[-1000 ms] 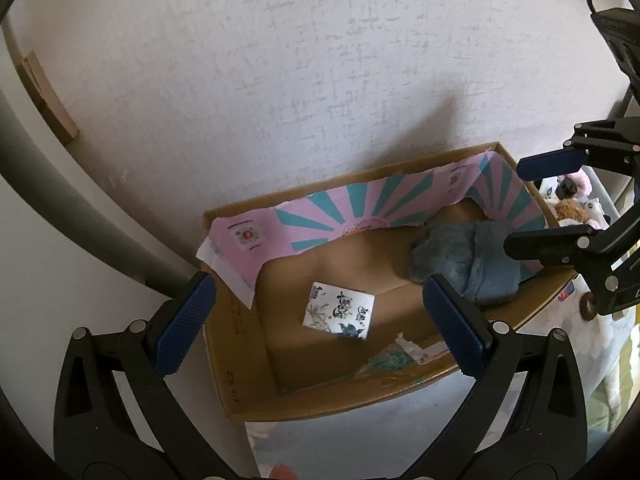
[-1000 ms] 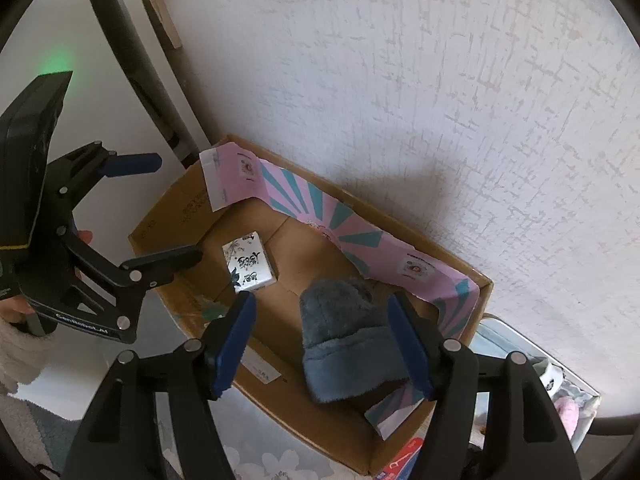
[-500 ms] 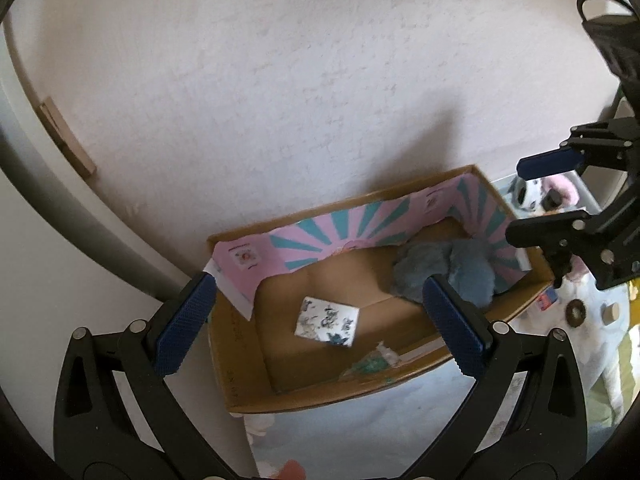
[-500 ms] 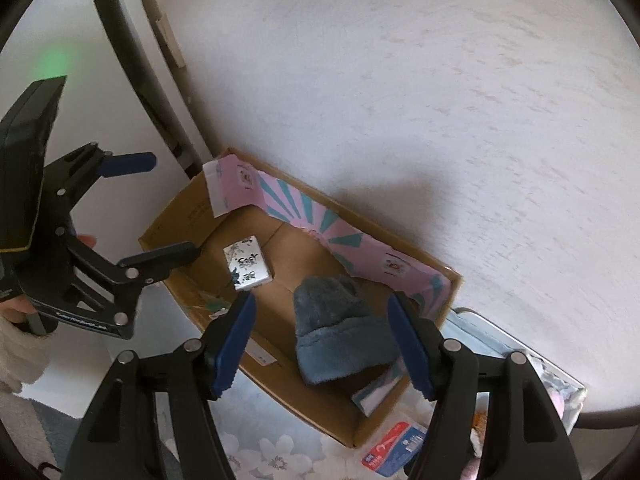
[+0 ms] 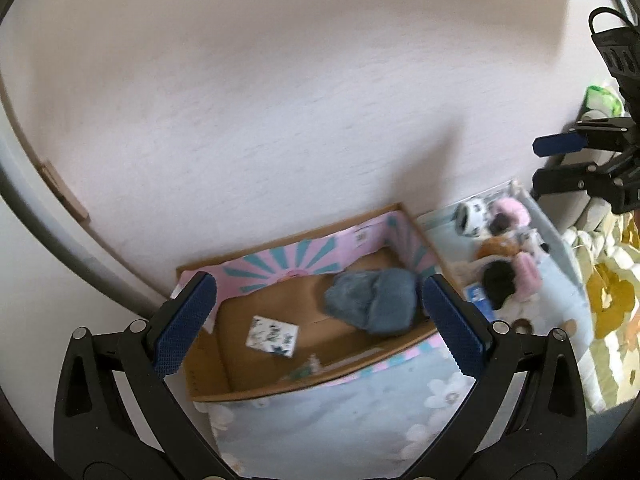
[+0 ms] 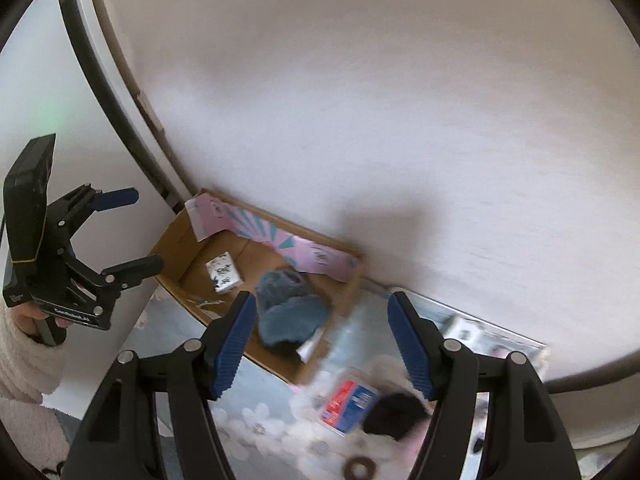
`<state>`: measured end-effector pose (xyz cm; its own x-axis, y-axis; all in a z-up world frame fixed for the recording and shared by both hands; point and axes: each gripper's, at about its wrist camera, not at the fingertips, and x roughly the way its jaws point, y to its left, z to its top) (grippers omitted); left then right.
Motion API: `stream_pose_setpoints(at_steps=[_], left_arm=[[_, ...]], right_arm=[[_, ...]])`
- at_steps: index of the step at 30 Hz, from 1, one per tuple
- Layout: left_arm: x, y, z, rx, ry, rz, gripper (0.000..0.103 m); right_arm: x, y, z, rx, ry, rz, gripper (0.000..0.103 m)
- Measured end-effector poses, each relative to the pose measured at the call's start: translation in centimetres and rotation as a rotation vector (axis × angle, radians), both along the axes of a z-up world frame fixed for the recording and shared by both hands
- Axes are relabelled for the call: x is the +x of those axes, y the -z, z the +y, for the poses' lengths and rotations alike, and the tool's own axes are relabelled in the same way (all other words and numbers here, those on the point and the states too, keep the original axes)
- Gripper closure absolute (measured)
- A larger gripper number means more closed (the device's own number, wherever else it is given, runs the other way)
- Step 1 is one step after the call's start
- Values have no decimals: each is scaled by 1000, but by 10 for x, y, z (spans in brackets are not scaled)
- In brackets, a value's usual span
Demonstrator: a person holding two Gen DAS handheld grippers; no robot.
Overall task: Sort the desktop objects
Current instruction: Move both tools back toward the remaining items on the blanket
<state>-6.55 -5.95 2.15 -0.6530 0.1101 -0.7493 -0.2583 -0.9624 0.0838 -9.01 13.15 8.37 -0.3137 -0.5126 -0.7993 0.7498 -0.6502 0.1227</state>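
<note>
An open cardboard box with a pink and teal lining stands against the wall; it also shows in the right wrist view. Inside lie a grey-blue fuzzy hat and a small white patterned pack. My left gripper is open and empty, held well above the box. My right gripper is open and empty, above the box's right end. Each gripper shows in the other's view, the right one and the left one.
A floral cloth covers the table in front of the box. Right of the box a shallow tray holds plush toys and pink fluffy items. A red and blue packet, a black fuzzy item and a brown ring lie nearby.
Both grippers have pulled up and back from the box, which now looks smaller. The tray and loose items to the right have come into view. The hat and pack stay in the box.
</note>
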Motion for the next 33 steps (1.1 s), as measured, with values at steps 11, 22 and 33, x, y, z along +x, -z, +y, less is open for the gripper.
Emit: stream_pose_setpoints(at_steps=[11,22,33], left_arm=[[45,10,74,-24,12,-10,0],[70,82,152,-25,-38,-87,0],[51,179,202,-59,-167,-115,4]], right_arm=[[7,13,107,29,68,1,39],[36,86,169,90,-26,-65,39],[43,172,190,135,-73,-93,39]])
